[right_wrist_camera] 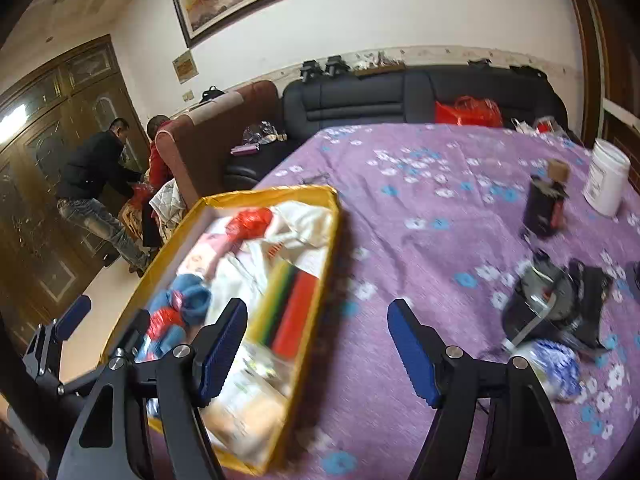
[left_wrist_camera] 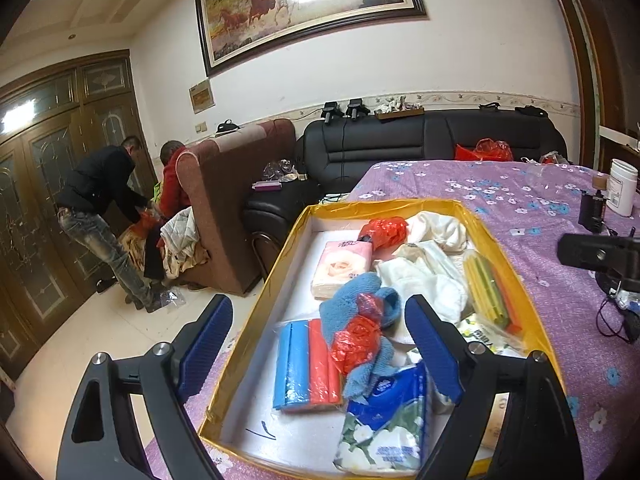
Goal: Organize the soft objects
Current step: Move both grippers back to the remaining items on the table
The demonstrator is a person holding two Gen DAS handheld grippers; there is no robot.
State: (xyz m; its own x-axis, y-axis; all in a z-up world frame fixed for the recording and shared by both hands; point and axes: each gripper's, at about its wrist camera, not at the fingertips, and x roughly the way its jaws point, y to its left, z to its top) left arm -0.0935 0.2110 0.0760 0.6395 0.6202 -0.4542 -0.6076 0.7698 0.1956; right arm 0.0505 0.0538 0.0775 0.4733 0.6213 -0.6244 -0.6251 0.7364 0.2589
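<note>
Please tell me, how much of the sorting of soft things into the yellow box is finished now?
Mostly done, it seems. The yellow box already holds the blue cloth, tissue packs, white cloths and red bags. Nothing is in hand: the left tool and right tool are both open and hold nothing. A blue-and-white bundle lies on the purple tablecloth; whether it is soft, I cannot tell.

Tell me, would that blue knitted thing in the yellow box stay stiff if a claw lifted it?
Probably not. The blue knitted cloth lies crumpled and draped over other items in the yellow box, so it would likely sag and dangle. It looks light and fuzzy, so unlikely to slip. A red plastic bag lying on it might come along.
</note>
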